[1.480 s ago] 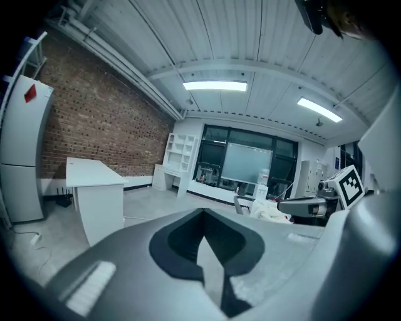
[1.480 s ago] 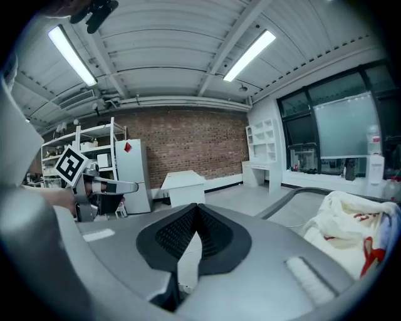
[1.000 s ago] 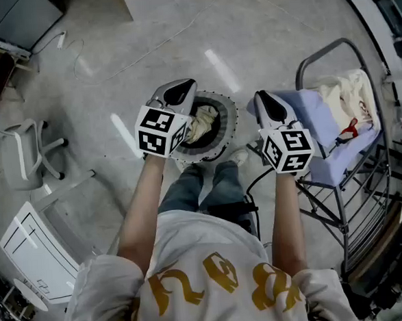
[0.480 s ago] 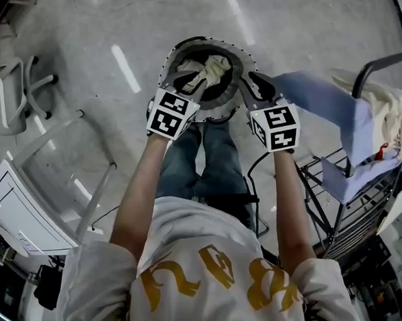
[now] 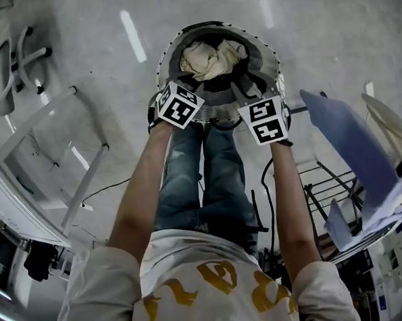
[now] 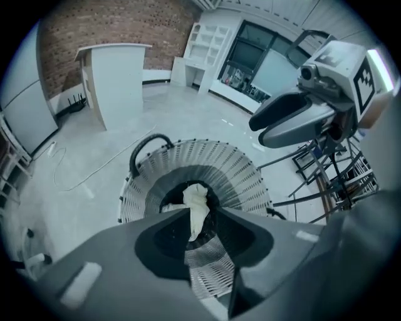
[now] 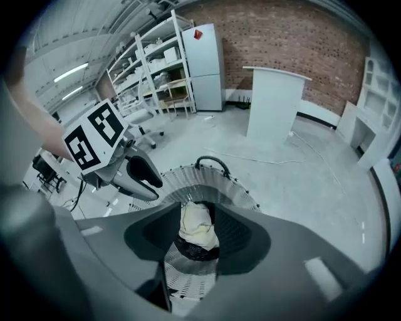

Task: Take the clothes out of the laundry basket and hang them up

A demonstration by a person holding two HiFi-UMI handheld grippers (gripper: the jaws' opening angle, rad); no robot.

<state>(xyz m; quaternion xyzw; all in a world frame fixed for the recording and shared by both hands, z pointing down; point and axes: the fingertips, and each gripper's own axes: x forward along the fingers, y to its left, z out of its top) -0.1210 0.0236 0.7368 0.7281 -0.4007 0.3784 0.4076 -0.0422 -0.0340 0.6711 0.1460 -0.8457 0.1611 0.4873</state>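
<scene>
1. Claw status: the left claw (image 6: 203,216) has its jaws apart with nothing between the pads. The right claw (image 7: 197,216) has just been opening its jaws. They also stand apart and hold nothing; only the basket's contents show through the gap.
2. Position: both claws point steeply down, side by side, above the near rim of the laundry basket (image 5: 270,52). Neither touches the rim or the laundry.
3. Task item: the cream garment (image 5: 211,58) lies bunched in the bottom of the basket, below both claws and untouched.
4. Reason for the posture, as a judgement: parted jaws aimed into the basket suit a two-handed pick. Each claw would take a different part of the bundle, so the piece comes out spread rather than balled.
5. Reason for the layout, as a judgement: the basket stands on the floor (image 5: 89,34) directly ahead of the person's legs. The drying rack (image 5: 326,182) stands just beside it on the person's right, which keeps the carry short.
6. Count:
   - two claws
   - one basket
   - one cream heap in it; whether it is one piece or several cannot be told
   - one rack, carrying one blue cloth (image 5: 351,146) and one paler cloth (image 5: 391,129) at the frame edge
7. Progress: the pick is not yet made.
</scene>
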